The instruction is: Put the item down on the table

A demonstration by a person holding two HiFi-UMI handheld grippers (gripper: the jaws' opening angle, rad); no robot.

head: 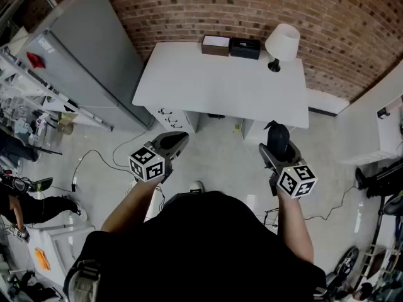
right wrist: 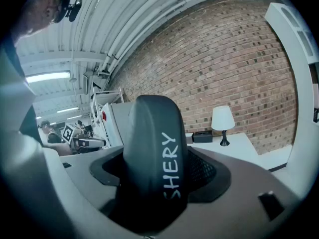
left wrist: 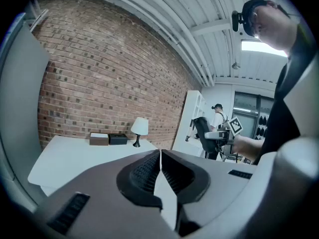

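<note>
White lettering, "SHERY", can be read on the dark rounded item (right wrist: 153, 153). It's clamped between the jaws of the right gripper (head: 278, 147) and held out over the floor on the near side of the white table (head: 208, 83), so it's not set down yet. The left gripper (left wrist: 160, 158) is seen with its jaws pressed together and nothing in them. Three things can be counted along the table's far edge: one brown box (head: 215, 45), one black box (head: 244, 48) touching it, and one white-shaded lamp (head: 281, 44) to the right. What's inside the boxes can't be seen.
</note>
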